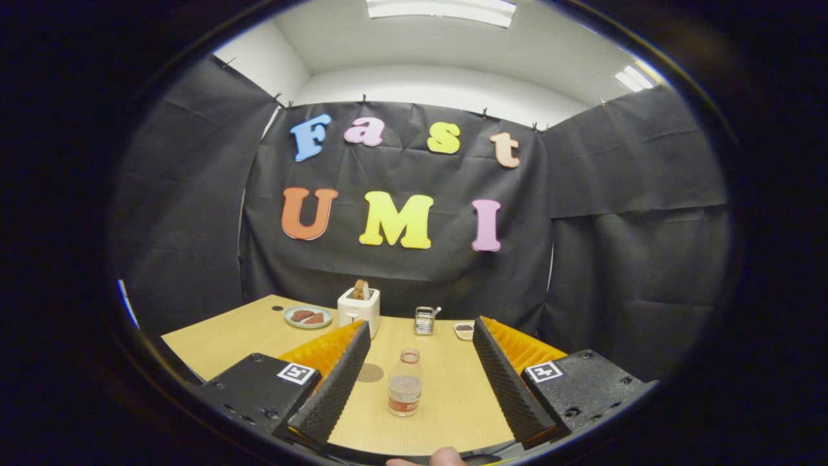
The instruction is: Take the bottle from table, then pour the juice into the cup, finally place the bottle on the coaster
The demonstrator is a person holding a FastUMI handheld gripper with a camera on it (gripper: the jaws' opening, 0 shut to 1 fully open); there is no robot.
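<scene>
Jaws spread wide, I am lining up on the clear plastic juice bottle at twelve o'clock, keeping it centred before closing.

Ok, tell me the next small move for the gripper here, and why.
Probably ease the gripper straight forward. Its fingers stand wide open, and the bottle stands upright on the table between them, untouched, slightly nearer the left one. Moving ahead would bring the pads alongside its body for closing.

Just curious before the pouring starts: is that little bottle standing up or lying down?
Standing up. The bottle rests on its base on the table, neck upward, between the open, untouching fingers.
</scene>
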